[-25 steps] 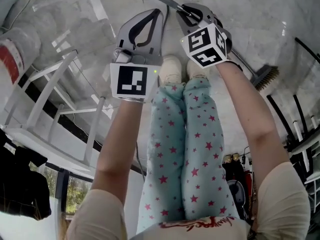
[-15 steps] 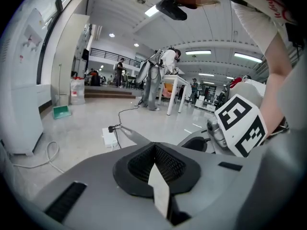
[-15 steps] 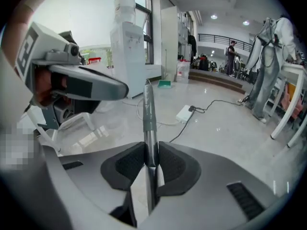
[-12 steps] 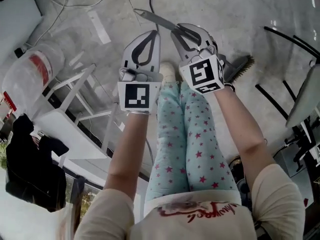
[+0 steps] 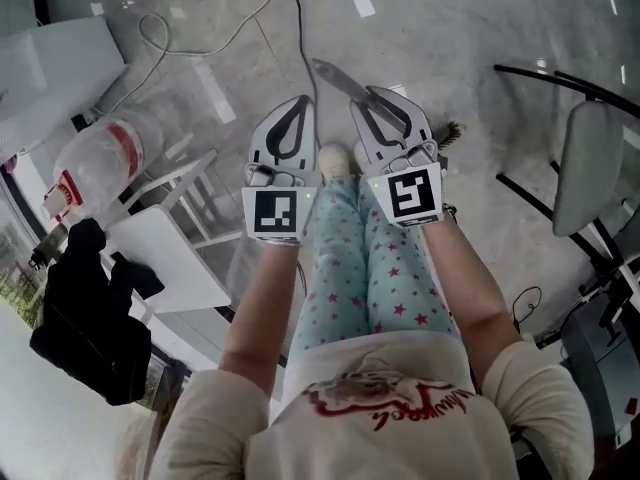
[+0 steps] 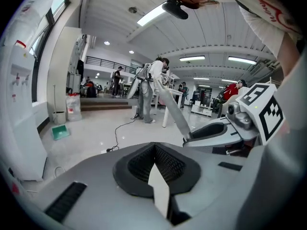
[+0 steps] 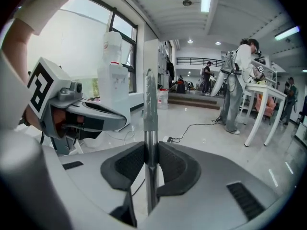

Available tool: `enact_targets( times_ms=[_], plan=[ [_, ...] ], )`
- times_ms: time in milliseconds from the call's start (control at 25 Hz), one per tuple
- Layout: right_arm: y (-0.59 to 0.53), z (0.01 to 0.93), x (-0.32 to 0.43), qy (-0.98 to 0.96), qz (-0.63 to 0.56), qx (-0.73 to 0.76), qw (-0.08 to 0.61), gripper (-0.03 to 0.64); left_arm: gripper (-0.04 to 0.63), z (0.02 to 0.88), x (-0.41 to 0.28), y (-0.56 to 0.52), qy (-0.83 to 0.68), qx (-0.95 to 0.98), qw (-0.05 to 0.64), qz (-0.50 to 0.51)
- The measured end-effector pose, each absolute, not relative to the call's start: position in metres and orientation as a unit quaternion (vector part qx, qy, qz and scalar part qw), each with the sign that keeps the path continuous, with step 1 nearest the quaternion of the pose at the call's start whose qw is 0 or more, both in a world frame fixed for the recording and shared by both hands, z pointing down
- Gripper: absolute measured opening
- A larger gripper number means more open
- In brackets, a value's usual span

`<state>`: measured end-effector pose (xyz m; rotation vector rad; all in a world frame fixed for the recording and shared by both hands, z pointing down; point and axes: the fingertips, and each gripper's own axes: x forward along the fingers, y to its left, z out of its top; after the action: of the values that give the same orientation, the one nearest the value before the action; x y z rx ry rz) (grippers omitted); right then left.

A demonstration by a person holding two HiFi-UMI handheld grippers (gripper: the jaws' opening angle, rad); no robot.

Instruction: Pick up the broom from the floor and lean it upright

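The broom's grey metal handle (image 5: 335, 76) sticks out past my right gripper (image 5: 372, 103), which is shut on it. Its dark bristle head (image 5: 450, 132) shows just right of that gripper, off the floor. In the right gripper view the handle (image 7: 150, 114) stands upright between the ribbed pads of the right gripper (image 7: 150, 145), pinched on both sides. My left gripper (image 5: 297, 105) hangs beside it on the left, shut and holding nothing. In the left gripper view its pads meet at the tip of the left gripper (image 6: 153, 146), and the handle (image 6: 173, 113) slants up from the right gripper (image 6: 213, 131).
A white table (image 5: 165, 258) and a big water jug (image 5: 98, 153) stand at the left, with black cloth (image 5: 85, 318) below. A cable (image 5: 298, 28) runs over the grey floor ahead. A black-framed chair (image 5: 590, 168) is at the right. People (image 7: 235, 80) stand far off.
Both grippers have risen well above the floor, side by side. The broom came up with the right gripper, its bristle head lifting and drawing in beside it.
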<state>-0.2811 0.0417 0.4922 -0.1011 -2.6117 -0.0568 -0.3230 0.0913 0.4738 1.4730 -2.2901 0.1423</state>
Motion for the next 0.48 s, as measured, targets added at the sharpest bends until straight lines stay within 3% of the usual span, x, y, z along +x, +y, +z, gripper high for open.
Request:
enact_targets(
  times_ms=[480],
  plan=[
    [-0.012,0.406,-0.230,-0.968,-0.017,0.073,0.239,0.100,0.020,0.376,-0.305,0.057,-0.810,0.561,0.167,0.040]
  ],
)
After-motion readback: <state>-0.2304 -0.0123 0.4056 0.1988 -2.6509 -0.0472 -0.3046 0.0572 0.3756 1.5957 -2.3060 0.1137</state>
